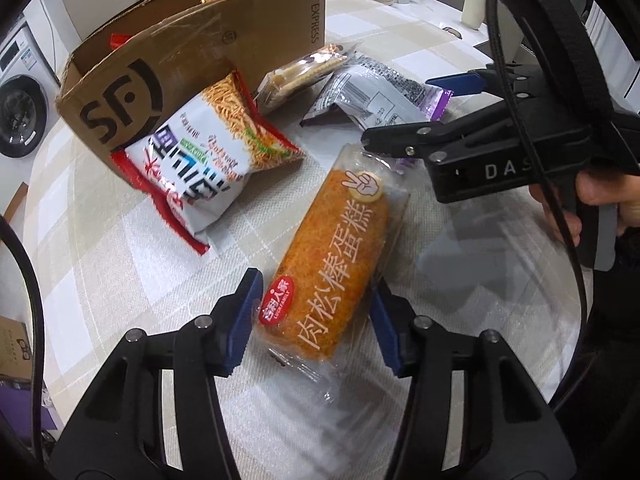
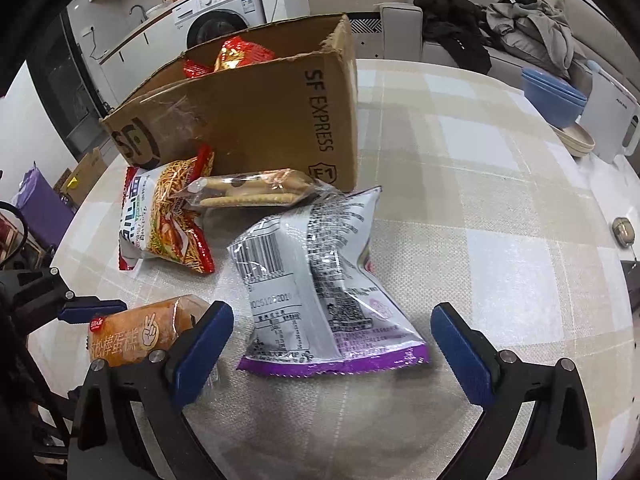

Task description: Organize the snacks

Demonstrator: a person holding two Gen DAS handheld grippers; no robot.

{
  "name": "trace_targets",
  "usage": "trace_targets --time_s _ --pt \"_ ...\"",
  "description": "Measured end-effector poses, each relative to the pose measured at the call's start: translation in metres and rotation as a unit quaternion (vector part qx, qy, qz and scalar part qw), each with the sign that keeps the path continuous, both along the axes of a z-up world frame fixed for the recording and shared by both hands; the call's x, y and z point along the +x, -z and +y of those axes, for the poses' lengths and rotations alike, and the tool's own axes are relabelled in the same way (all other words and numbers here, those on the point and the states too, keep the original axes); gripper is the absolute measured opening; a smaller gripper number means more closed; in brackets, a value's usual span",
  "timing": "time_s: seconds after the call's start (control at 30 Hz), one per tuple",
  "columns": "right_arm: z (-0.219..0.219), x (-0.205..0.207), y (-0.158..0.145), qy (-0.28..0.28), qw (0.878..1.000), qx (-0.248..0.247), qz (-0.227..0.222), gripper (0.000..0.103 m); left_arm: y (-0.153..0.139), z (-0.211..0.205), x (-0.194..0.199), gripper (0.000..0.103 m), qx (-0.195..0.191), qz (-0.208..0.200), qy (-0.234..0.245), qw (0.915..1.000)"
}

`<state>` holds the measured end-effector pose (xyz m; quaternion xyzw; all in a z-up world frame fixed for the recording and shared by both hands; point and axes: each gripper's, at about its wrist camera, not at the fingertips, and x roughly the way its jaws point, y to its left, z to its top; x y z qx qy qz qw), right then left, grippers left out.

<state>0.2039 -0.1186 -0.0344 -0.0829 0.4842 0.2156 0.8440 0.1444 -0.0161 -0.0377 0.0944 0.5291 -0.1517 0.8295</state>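
While jaws flank it, cake bar between left gripper pads

Washing machine, clothes-strewn sofa behind checked table

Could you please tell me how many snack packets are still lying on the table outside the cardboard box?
4: noodle snack bag leaning on the cardboard box, cracker pack beside it, purple-edged bag in front, meat-floss cake between the left gripper pads.
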Motion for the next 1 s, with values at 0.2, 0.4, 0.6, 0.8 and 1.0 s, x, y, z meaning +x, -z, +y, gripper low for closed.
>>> trace_targets --time_s 0.2,0.4,0.6,0.8,1.0 --pt "0.008 -0.006 0.000 -0.004 1.000 -0.024 -0.015 0.079 0.001 0.007 -0.004 0.049 -0.003 0.002 -0.003 1.0000" --pt "0.006 -0.014 -0.001 -0.010 0.999 -0.025 -0.020 0.072 0.001 0.012 -0.004 0.049 -0.006 0.003 -0.002 1.0000" --pt "-0.003 -0.025 -0.003 -0.018 1.000 -0.016 -0.019 0.070 0.002 0.010 0.001 0.059 0.010 -0.004 -0.007 0.9999" --pt "-0.015 -0.028 -0.004 -0.020 1.000 0.012 -0.012 0.070 0.000 0.005 0.004 0.073 0.041 -0.017 0.001 0.9990" --pt "-0.018 -0.027 -0.005 -0.017 1.000 0.012 -0.013 0.070 -0.002 -0.004 0.009 0.079 0.042 -0.024 0.017 0.9987"
